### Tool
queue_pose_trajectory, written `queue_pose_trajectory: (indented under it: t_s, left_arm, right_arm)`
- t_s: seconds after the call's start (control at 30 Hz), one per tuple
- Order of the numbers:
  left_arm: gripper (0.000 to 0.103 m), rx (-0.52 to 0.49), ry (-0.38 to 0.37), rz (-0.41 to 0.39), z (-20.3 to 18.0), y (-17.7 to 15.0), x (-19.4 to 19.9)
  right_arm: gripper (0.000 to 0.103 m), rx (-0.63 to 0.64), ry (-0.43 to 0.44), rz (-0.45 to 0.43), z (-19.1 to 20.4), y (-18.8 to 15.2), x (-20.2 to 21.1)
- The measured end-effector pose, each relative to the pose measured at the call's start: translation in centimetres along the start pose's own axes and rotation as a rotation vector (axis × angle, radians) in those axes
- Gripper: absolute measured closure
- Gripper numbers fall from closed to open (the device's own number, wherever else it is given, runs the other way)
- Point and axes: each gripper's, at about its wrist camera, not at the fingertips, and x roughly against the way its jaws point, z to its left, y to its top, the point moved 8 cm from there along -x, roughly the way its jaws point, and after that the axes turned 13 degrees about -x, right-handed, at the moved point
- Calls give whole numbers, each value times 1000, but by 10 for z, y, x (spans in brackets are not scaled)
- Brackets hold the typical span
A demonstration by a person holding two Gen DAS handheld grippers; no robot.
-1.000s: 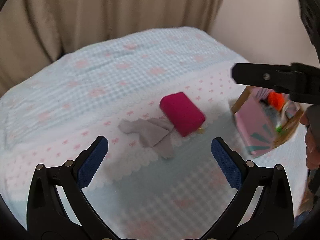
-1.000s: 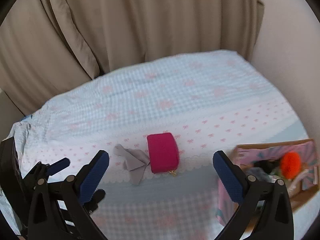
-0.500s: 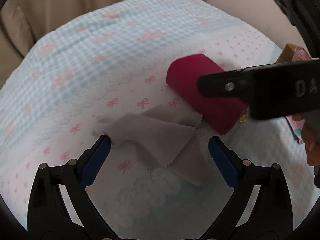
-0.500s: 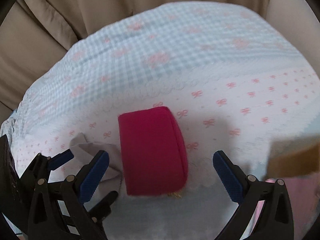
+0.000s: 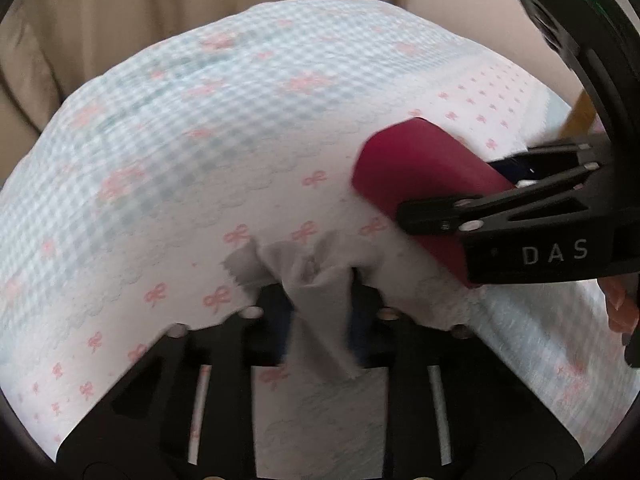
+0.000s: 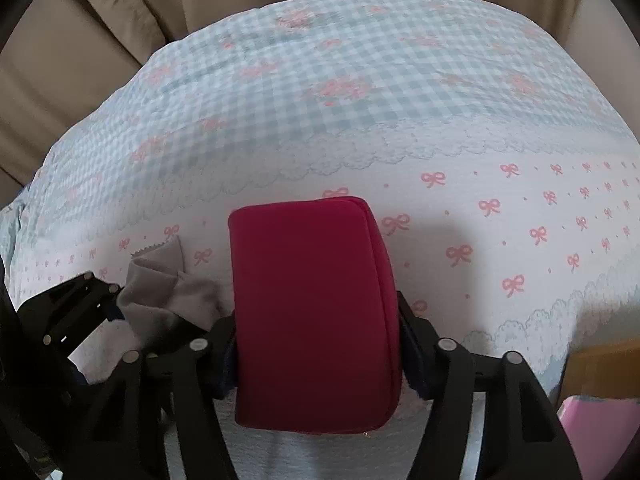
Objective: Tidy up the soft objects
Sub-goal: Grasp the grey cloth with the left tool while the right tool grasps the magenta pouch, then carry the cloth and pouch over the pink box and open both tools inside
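A grey cloth [image 5: 316, 292] lies bunched on the bed, pinched between the fingers of my left gripper [image 5: 318, 312], which is shut on it. It also shows in the right wrist view [image 6: 160, 280], with the left gripper [image 6: 116, 308] at its left side. A magenta soft pouch [image 6: 312, 312] lies on the bed, squeezed at both sides by my right gripper [image 6: 318, 356], which is shut on it. In the left wrist view the pouch [image 5: 416, 176] sits right of the cloth, with the right gripper [image 5: 460, 216] clamped on it.
The bed cover [image 6: 360, 92] is blue gingham with a white band of pink bows. Beige curtains [image 6: 100, 40] hang behind the bed. A cardboard box edge with pink lining [image 6: 600, 380] stands at the lower right.
Both grippers have moved down onto the bed and closed. The left one has taken hold of the grey cloth and bunched it; the right one has clamped the magenta pouch.
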Motion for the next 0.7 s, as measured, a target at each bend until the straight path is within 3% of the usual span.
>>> queue_pose_trajectory:
  t_s: [0.4,0.7]
  left_arm:
    - [92,79,7,-21,13,1,42]
    - [92,101,48,-52,14,40,119]
  right_arm:
    - [56,-9,-32,-31,14,-7,23]
    - [56,-74,28,-93,25,-8,106]
